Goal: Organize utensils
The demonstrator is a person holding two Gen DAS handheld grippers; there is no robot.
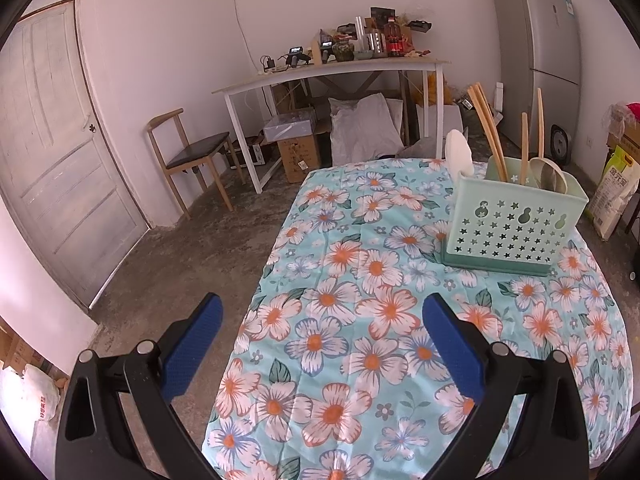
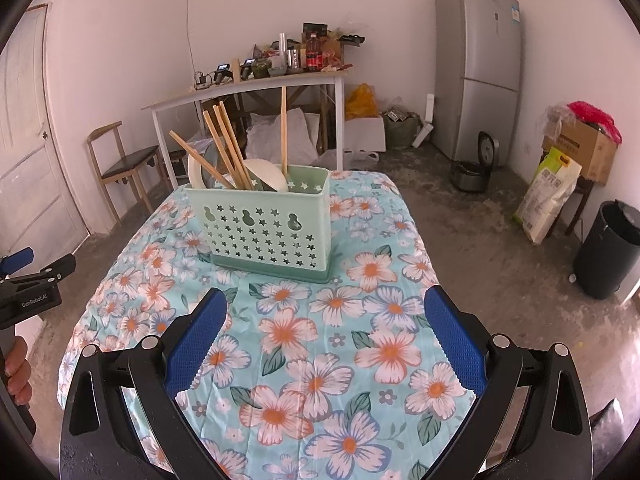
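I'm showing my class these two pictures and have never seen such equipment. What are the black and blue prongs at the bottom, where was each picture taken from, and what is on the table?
No robot here: a person holds a hand-operated gripper in each hand, with a wide-angle camera looking along its two blue-padded prongs. One picture comes from the left gripper, the other from the right gripper. Both have jaws open and hold nothing. In the right view, the left gripper and the person's hand show at the left edge. On the flowered tablecloth stands a green utensil holder containing wooden chopsticks and pale spoons.
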